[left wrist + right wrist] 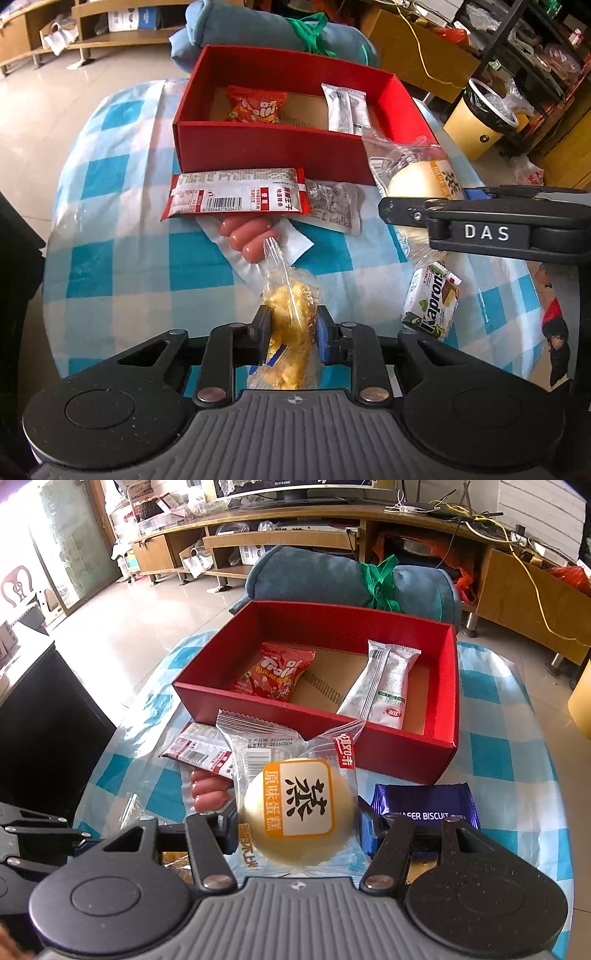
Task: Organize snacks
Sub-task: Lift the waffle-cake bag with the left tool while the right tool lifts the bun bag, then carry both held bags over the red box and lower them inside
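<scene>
Left gripper (291, 332) low centre of frame, jaws clamped on yellow snack bag (290, 332). Right gripper (297, 827) lower centre, jaws pressed against wrapped steamed cake (297, 812).

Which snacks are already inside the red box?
Two: the red popcorn bag on the left and the white wrapped bar on the right of the red box. All others lie outside.

Sausage pack (248, 236) partly under red packet (236, 195); wafer biscuit pack (424, 805) half hidden.
</scene>
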